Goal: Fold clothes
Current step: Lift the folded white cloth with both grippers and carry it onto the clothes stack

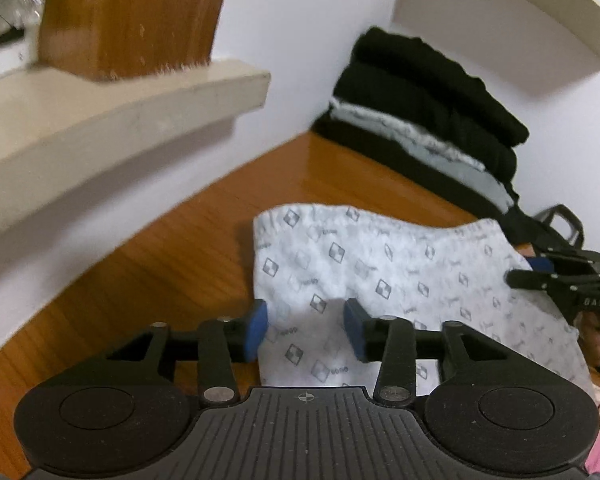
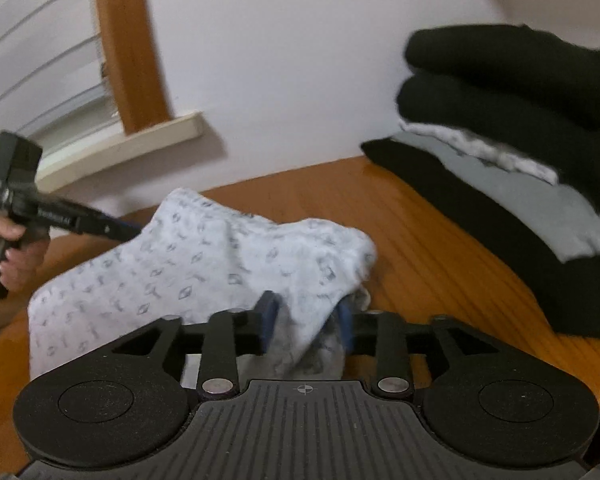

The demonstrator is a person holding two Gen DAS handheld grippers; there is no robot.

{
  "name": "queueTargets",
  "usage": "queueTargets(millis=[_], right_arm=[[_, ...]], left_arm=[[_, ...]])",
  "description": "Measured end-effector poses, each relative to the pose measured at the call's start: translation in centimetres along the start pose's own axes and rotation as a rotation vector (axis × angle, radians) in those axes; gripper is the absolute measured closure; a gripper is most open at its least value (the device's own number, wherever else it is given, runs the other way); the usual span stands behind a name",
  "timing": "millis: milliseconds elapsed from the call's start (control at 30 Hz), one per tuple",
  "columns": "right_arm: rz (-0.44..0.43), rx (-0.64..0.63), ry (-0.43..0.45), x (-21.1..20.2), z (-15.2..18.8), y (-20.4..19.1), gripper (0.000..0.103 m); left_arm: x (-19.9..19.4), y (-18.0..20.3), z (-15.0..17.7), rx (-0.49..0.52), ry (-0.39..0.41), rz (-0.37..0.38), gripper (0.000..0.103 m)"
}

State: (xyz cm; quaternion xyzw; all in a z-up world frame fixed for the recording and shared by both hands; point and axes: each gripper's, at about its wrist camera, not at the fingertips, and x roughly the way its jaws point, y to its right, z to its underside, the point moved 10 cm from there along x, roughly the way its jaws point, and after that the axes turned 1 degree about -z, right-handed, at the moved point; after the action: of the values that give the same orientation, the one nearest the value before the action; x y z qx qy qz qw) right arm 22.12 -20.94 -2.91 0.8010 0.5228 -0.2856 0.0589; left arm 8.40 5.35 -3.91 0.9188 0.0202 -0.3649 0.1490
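Though blurry, right tongs (image 2: 306,322) apparently gripping garment (image 2: 204,256); left tongs (image 1: 306,330) agape.

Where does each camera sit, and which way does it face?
Left wrist: on the left gripper, looking along its open fingers at the patterned garment; the right gripper shows at far right.
Right wrist: on the right gripper, fabric between its fingers; the left gripper and a hand show.
Shared: garment, folded stack, wooden table.
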Motion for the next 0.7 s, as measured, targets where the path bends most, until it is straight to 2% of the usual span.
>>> queueTargets(millis=[67, 200, 233, 300, 333, 367, 433, 567, 700], right_arm=[[-0.002, 0.039, -0.024, -0.1, 0.4, 0.6, 0.054], [-0.042, 0.126, -0.073, 0.7, 1.4, 1.0, 0.049], [-0.067, 0.137, -0.064, 0.9, 1.4, 0.8, 0.049], [-0.1, 0.143, -0.057, 1.4, 1.3, 0.0, 0.049], [-0.109, 0.138, -0.06, 1.7, 1.2, -0.4, 0.062], [-0.117, 0.134, -0.062, 2.0, 1.2, -0.9, 0.074], [-0.117, 0.117, -0.013, 1.7, 0.8, -1.4, 0.082], [-0.122, 0.075, 0.101, -0.8, -1.3, -2.4, 0.087], [-0.131, 0.024, 0.232, -5.0, -4.5, -3.5, 0.088]], left_arm=[[0.5, 0.1, 0.1, 0.012, -0.009, 0.009, 0.043], [1.7, 1.0, -0.3, 0.009, -0.024, 0.067, 0.044], [2.0, 1.3, -0.3, 0.01, -0.026, 0.087, 0.047], [2.5, 2.0, -0.3, 0.009, -0.033, 0.119, 0.067], [2.7, 2.2, -0.2, 0.001, -0.039, 0.133, 0.079], [2.5, 2.5, -0.4, 0.0, -0.026, 0.139, 0.084], [1.3, 2.9, -1.1, 0.005, 0.027, 0.142, 0.087], [-1.5, 4.2, -2.7, 0.027, 0.135, 0.148, 0.088], [-5.7, 8.0, -6.2, 0.125, 0.267, 0.15, 0.088]])
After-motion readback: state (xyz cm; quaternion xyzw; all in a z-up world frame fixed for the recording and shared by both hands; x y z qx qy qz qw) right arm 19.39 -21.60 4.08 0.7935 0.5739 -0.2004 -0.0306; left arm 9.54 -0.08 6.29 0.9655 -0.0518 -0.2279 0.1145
